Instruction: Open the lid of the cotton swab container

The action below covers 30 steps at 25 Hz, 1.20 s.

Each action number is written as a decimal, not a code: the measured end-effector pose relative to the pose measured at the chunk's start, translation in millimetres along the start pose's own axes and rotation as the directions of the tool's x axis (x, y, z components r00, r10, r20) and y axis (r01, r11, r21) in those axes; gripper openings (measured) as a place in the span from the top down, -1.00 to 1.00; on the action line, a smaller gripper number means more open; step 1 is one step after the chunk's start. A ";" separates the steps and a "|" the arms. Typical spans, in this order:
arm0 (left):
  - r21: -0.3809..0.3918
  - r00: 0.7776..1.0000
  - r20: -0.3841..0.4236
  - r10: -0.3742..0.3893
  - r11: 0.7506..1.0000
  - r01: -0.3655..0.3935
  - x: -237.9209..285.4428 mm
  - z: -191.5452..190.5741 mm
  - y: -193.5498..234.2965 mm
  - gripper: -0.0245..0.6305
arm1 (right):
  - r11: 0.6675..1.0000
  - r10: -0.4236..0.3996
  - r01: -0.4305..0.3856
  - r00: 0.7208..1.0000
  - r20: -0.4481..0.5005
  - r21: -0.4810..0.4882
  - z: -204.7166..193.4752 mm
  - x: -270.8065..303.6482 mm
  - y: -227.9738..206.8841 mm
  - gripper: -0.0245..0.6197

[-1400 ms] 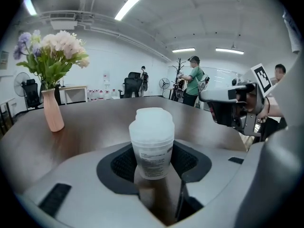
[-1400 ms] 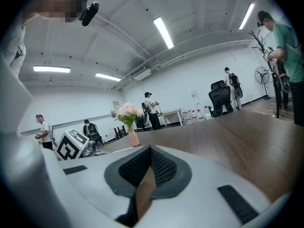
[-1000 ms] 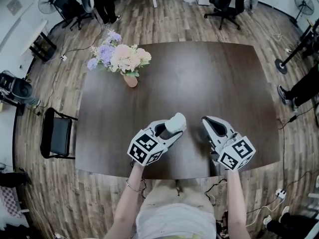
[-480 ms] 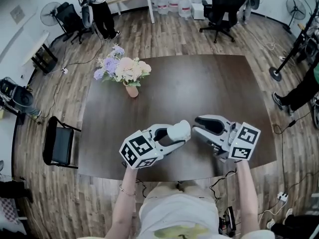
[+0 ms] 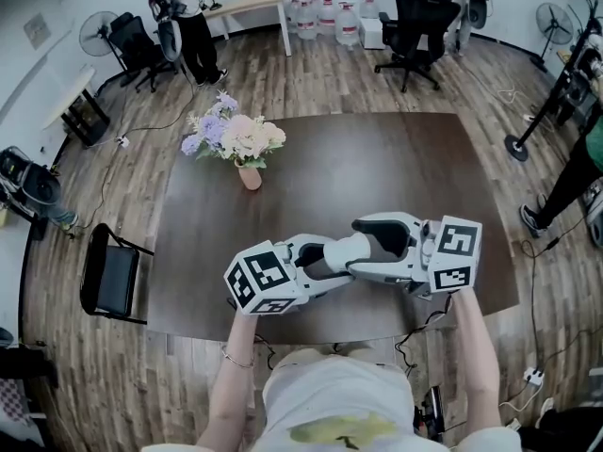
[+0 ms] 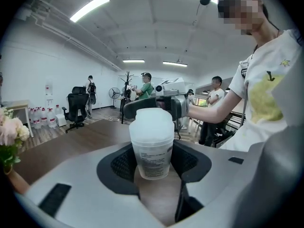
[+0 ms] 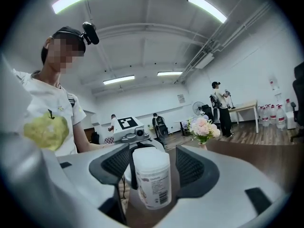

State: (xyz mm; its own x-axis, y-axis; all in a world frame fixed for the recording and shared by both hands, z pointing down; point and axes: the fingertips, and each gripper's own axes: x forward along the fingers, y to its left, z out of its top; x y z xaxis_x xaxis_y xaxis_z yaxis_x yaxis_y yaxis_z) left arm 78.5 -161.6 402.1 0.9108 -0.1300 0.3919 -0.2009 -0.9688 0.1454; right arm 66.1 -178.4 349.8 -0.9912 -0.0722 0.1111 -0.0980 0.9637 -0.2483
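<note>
The cotton swab container (image 6: 151, 151) is a frosted white tub with a printed label and a paler lid (image 6: 151, 123). It stands upright in my left gripper (image 6: 156, 161), whose pads press on its lower body. In the head view the container (image 5: 350, 250) shows above the table's near edge, between my left gripper (image 5: 325, 260) and my right gripper (image 5: 372, 246), which face each other. The right gripper (image 7: 153, 167) has its jaws opening, with the container (image 7: 153, 179) between them and a gap at the right pad.
The dark brown table (image 5: 377, 168) carries a vase of pastel flowers (image 5: 236, 139) at its far left. A black chair (image 5: 111, 269) stands off the table's left side. People and office chairs are at the back of the room.
My right gripper has swung left to meet the container, and its jaws have spread round it. The left gripper has kept hold of the container and shifted slightly.
</note>
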 end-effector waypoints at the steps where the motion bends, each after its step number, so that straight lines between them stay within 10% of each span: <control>1: 0.003 1.000 0.000 -0.008 1.000 0.008 0.6 1.9 -2.2 0.26 | 1.000 0.014 -0.014 1.000 -0.022 -0.007 -1.0 2.0 2.6 0.03; 30: -0.043 0.999 0.048 -0.014 0.999 0.017 -8.4 0.3 4.6 0.26 | 0.982 0.110 -0.096 0.991 -0.077 0.163 -5.1 23.9 -7.5 0.14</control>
State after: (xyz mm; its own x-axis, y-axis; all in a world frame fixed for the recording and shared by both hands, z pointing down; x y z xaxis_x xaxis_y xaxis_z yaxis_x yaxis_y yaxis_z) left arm 70.0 -165.0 399.2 0.9299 -0.1260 0.3454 -0.2013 -0.9607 0.1913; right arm 43.6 -186.0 359.2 -0.9862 0.0541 0.1566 -0.0154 0.9113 -0.4116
